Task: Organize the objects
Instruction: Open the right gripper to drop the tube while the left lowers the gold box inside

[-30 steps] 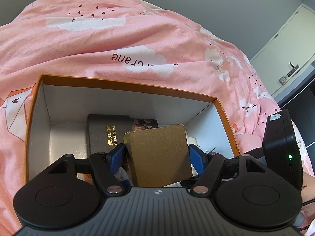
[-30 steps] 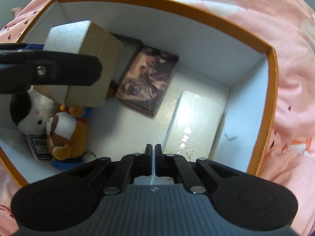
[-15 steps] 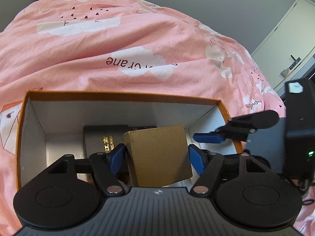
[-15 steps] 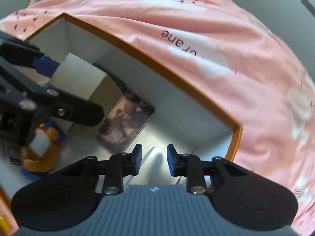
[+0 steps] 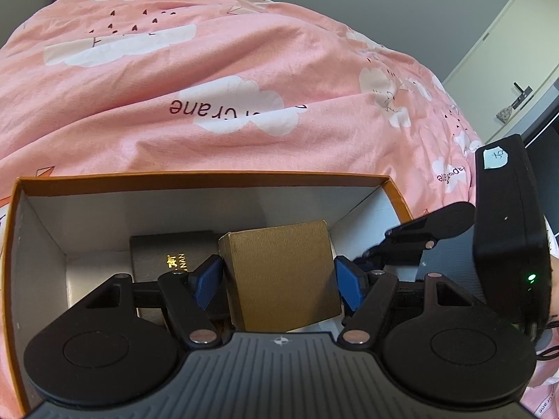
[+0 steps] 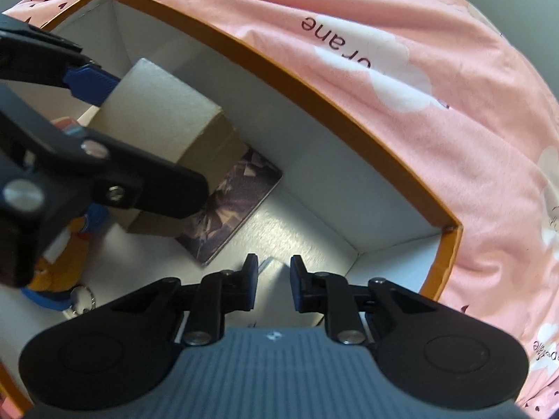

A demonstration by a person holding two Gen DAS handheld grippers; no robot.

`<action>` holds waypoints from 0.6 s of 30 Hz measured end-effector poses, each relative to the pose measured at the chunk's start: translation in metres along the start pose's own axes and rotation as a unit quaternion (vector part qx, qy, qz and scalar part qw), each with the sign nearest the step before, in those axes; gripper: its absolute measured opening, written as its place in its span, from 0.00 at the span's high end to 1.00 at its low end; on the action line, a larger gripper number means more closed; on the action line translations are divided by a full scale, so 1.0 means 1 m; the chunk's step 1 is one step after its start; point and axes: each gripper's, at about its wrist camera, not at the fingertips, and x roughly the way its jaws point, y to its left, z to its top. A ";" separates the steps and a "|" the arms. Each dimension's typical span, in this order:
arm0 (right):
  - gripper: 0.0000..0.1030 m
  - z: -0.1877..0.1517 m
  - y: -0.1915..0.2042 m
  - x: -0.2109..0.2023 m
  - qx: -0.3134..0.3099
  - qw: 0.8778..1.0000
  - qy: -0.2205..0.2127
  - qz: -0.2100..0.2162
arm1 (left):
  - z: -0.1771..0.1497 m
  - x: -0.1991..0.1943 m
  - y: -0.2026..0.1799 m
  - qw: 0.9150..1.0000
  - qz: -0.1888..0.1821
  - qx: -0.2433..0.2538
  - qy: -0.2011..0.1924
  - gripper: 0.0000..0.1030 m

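My left gripper (image 5: pixel 279 274) is shut on a brown cardboard box (image 5: pixel 283 276), its blue pads (image 5: pixel 208 279) pressing both sides. It holds the box inside a large orange-rimmed carton (image 5: pixel 209 178) with white walls. In the right wrist view the brown box (image 6: pixel 164 104) hangs above the carton floor, over a plush toy (image 6: pixel 52 265). My right gripper (image 6: pixel 274 279) hovers inside the carton (image 6: pixel 314 90) near its right corner. Its jaws stand a little apart and are closing, with nothing between them; a white flat box (image 6: pixel 267 263) lies just below.
A dark book with gold lettering (image 5: pixel 164 255) and a picture-covered booklet (image 6: pixel 237 206) lie on the carton floor. A keyring (image 6: pixel 82 300) sits by the plush toy. The carton rests on a pink cloud-print duvet (image 5: pixel 244 70). A cabinet door (image 5: pixel 506 52) stands at the far right.
The right gripper, shut a second ago above the white box, has parted its jaws, rolled and shifted toward the carton's corner. The left gripper has drifted sideways, still gripping the brown box.
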 end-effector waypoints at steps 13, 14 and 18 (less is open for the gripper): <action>0.58 -0.018 -0.001 -0.038 0.023 0.996 -0.070 0.044 | 0.004 0.030 -0.012 0.999 0.031 0.013 0.033 0.22; 0.55 -0.017 -0.002 -0.039 0.034 0.996 -0.072 0.052 | 0.004 0.031 -0.011 0.999 0.033 0.010 0.034 0.22; 0.43 -0.017 0.000 -0.037 0.084 0.991 -0.083 0.064 | 0.003 0.031 -0.007 0.999 0.027 0.001 0.027 0.23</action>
